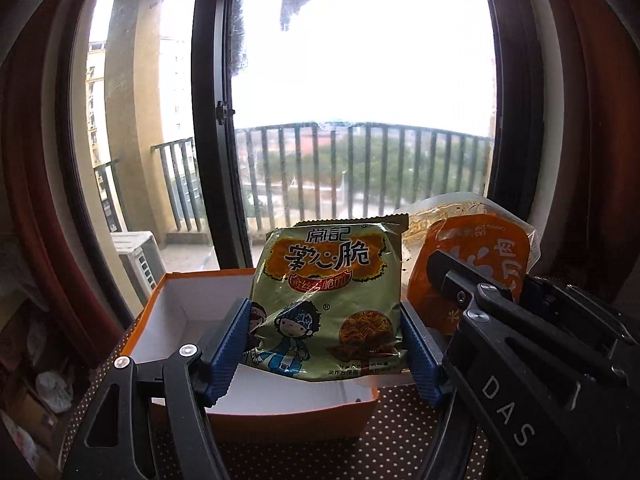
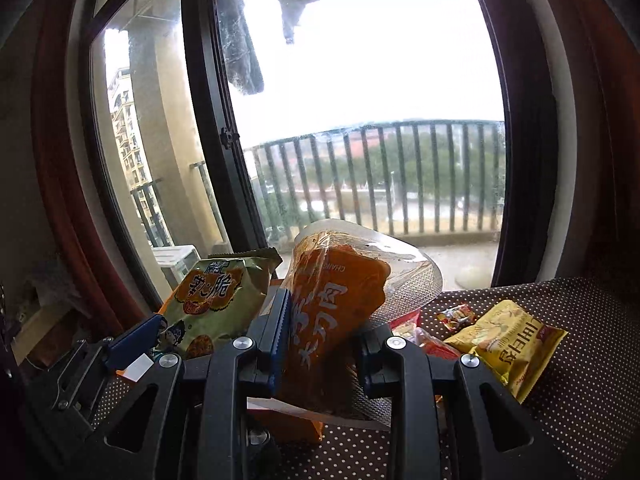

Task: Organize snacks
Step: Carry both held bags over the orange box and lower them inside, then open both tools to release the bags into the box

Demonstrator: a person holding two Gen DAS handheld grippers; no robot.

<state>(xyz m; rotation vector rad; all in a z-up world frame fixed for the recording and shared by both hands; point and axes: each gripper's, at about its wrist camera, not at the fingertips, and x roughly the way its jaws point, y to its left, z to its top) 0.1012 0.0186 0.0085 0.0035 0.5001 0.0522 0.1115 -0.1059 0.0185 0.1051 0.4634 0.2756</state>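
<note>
While both my hands were up over the bench (image 2: 580,380), each set of jaws had a pack clamped. Left gripper (image 1: 324,340): jaws wide, pressed on both side edges of the green noodle snack pack (image 1: 326,300), held upright above the open orange box (image 1: 168,312). Right gripper (image 2: 324,344): jaws narrow, clamped on the orange pack in clear wrap (image 2: 332,312), upside down by its print, just right of the green one.

Box sat on the dotted cloth at the left, near the window (image 1: 360,80). What I could see of its white inside was bare; the near part was hidden behind the pack and my jaws. So, my read: nothing visibly sorted in yet, these two were the first candidates.

Left to do, judged from the right view: a yellow chip bag (image 2: 508,344) lay on the cloth at the right, with a small wrapped candy (image 2: 456,314) and a red packet (image 2: 424,340) beside it, well apart from the box. Early in the job, I'd say. Both held packs looked soft and crinkly, so slip risk at release.
</note>
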